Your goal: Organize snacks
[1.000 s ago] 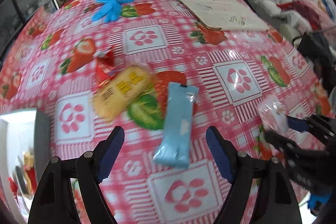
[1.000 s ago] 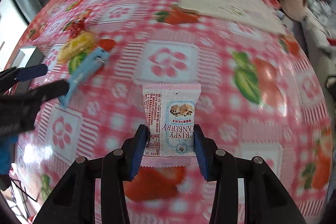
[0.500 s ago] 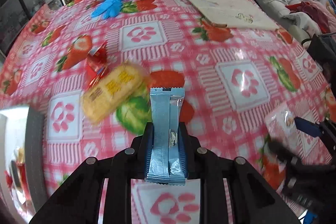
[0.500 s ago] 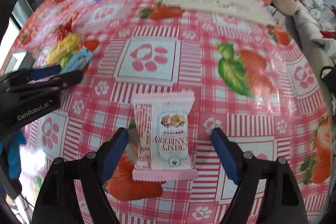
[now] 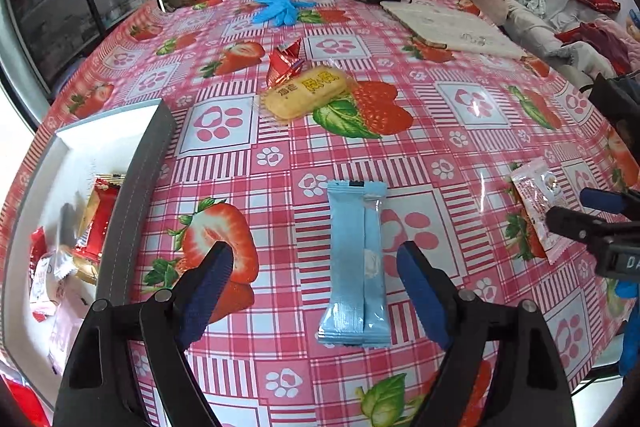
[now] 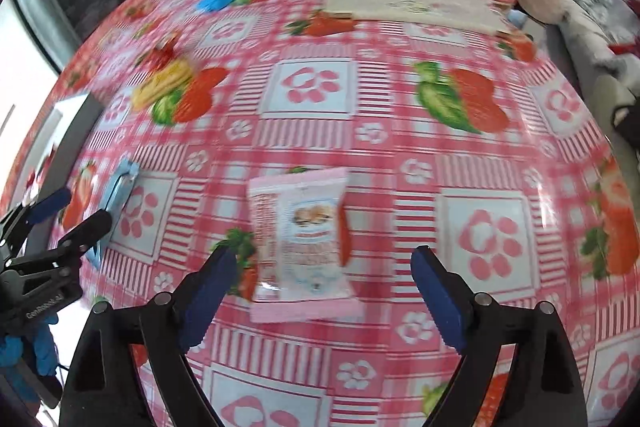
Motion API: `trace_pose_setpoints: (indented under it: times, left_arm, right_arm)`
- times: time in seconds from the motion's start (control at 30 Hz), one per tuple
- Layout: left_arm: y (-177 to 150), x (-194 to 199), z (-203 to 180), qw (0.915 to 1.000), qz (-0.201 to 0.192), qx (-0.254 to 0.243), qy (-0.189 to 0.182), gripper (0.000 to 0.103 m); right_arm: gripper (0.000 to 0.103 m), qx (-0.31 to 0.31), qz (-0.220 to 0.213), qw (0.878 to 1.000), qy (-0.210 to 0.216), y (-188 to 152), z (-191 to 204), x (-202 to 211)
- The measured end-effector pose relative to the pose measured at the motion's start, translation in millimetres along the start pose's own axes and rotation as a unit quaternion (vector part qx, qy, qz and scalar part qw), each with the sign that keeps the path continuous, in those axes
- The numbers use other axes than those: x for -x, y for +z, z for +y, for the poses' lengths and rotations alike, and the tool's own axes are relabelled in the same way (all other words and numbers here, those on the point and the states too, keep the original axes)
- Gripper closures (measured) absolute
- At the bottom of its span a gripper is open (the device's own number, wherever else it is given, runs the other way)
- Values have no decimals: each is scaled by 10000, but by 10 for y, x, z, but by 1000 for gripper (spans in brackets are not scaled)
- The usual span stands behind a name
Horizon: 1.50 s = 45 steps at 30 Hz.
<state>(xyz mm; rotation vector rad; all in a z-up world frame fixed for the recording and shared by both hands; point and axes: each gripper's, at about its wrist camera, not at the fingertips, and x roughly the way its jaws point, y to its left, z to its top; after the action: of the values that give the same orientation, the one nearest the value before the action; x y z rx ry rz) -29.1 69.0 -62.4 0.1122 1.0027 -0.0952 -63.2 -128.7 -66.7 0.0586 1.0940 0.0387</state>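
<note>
Blue pads on my left gripper [image 5: 316,283] now stand spread wide with nothing between them, where half a second ago they were clamped on the light-blue packet [image 5: 357,267]; that packet lies flat on the checked tablecloth [image 5: 460,147] between the fingers, touching neither. My right gripper [image 6: 320,287] is just as wide open and empty, the pink cranberry packet [image 6: 302,247] lying on the cloth between its fingers, as it did half a second ago, though a second back it was pinched. So both snacks have been let go on the table rather than carried to the white box [image 5: 132,187] at my left, which already holds several wrappers. I judge these two are only straightened, not yet stowed. Farther out, the yellow cracker pack [image 5: 306,93] and the red wrapper [image 5: 286,61] touching it wait untouched, and beyond them lie blue gloves [image 5: 276,7].
</note>
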Motion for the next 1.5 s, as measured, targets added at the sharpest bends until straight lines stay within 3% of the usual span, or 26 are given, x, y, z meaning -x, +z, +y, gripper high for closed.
trace_pose_setpoints:
  times: [0.2, 0.27, 0.3, 0.33, 0.5, 1.5]
  left_arm:
    - [16, -197, -51, 9999, -30, -127, 13, 14]
    - [15, -225, -44, 9999, -91, -114, -46, 8]
    - [11, -251, -34, 9999, -111, -94, -93, 1]
    - [3, -277, -18, 9999, -115, -47, -119, 0]
    - [-39, -265, 8, 9993, -296, 70, -222, 0]
    - [-57, -255, 4, 9992, -336, 89, -212, 0]
  right_arm:
    - [12, 5, -28, 9999, -104, 58, 6, -138]
    - [1, 70, -109, 9997, -216, 33, 49, -174]
    - [0, 161, -165, 9990, -375, 19, 93, -203]
    - [0, 293, -230, 9980, -509, -2, 141, -224]
    - [0, 390, -757, 9955, -405, -99, 172, -213]
    - [0, 608, -737, 9950, -289, -96, 239, -228]
